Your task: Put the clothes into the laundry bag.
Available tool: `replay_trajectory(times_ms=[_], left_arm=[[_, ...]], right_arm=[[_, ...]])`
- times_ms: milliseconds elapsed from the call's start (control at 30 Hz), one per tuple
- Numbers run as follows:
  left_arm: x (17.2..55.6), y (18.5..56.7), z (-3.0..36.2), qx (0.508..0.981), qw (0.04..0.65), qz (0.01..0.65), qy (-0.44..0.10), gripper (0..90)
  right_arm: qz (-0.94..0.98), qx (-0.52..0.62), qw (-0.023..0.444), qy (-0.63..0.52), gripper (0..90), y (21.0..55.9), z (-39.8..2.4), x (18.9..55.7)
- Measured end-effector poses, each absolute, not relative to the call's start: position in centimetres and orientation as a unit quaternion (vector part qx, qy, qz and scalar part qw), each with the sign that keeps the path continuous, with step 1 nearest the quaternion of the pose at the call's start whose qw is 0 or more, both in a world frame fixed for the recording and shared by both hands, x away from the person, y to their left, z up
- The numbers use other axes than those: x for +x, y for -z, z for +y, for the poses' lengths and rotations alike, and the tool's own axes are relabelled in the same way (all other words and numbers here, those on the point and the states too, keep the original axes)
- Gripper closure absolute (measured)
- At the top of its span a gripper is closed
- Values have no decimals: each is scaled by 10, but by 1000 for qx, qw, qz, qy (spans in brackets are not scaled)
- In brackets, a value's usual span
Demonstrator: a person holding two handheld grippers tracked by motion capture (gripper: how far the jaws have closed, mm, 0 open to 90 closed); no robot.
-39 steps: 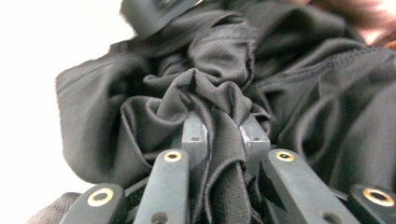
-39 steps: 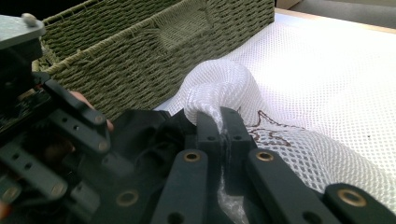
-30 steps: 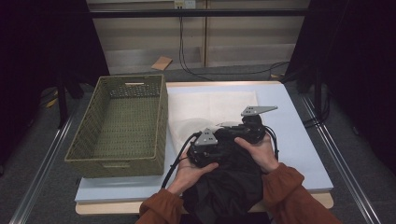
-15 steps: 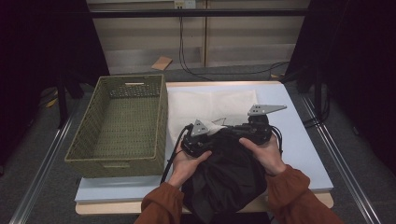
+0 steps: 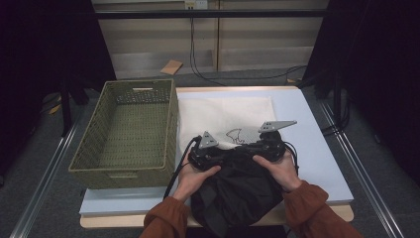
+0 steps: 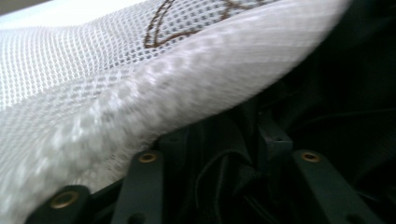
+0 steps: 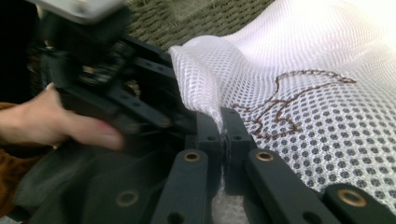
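Right gripper (image 7: 223, 135) jaws clamped on the edge of the white mesh laundry bag (image 7: 327, 84). Left gripper (image 6: 224, 158) jaws just opened partway, crumpled black fabric garment (image 5: 237, 191) between them, grip unclear.

Right table side open, basket blocks left.
Green basket (image 5: 130, 134) walls off left edge; black garment (image 5: 236, 191) and white mesh bag (image 5: 225, 114) cover centre.

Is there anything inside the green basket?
No, the basket shows just its bare woven bottom in the high view.
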State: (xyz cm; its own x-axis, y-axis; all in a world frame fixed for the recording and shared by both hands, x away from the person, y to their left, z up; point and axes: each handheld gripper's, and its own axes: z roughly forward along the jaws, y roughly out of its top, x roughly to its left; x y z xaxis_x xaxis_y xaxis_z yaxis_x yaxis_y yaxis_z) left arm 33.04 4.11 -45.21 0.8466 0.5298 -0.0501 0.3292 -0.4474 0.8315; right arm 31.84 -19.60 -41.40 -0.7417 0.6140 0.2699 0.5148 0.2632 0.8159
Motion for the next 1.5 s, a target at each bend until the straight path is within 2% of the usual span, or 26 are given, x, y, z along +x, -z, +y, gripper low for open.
replay_trajectory(times_ms=[100,133,200,367,433,467,500,667,700,800,833,867,900,933,1000,1133,1267,1433,1500], left_arm=[[324,448,46,844,464,245,-109,540],[319,443,51,847,467,233,-101,449],[312,439,57,849,466,226,-107,371],[303,436,71,847,468,228,-111,267],[301,441,74,854,449,235,-117,256],[299,448,73,862,433,233,-126,206],[299,448,73,862,433,233,-126,204],[305,467,68,866,430,238,-92,158],[305,470,66,869,424,240,-89,166],[301,472,63,876,415,231,-85,336],[300,471,64,876,417,228,-83,336],[299,470,65,874,428,216,-74,575],[299,470,65,874,428,216,-74,626],[297,469,63,875,429,211,-78,626],[294,464,61,873,436,206,-75,751],[298,455,57,857,470,205,-54,782],[300,449,38,862,460,201,-74,793],[314,452,26,859,461,217,-63,797],[319,452,23,859,453,223,-83,799]], right_arm=[[793,357,50,-491,884,415,-197,319],[792,358,50,-492,883,415,-198,319],[793,358,51,-491,883,415,-198,319],[793,358,50,-491,882,416,-198,320],[792,359,49,-491,882,415,-199,320],[793,357,51,-490,882,415,-199,320],[793,357,51,-490,882,415,-199,320],[792,358,56,-492,881,414,-201,321],[792,358,56,-492,881,414,-201,321],[790,359,58,-493,881,412,-201,321],[790,359,58,-493,881,412,-201,321],[788,359,62,-496,881,410,-203,321],[788,359,62,-496,881,410,-203,321],[787,360,62,-497,881,410,-204,321],[784,361,60,-501,881,409,-204,321],[787,354,60,-502,881,408,-196,322],[788,349,58,-504,881,407,-191,321],[790,340,54,-508,881,403,-187,317],[789,336,52,-512,881,400,-186,315]])
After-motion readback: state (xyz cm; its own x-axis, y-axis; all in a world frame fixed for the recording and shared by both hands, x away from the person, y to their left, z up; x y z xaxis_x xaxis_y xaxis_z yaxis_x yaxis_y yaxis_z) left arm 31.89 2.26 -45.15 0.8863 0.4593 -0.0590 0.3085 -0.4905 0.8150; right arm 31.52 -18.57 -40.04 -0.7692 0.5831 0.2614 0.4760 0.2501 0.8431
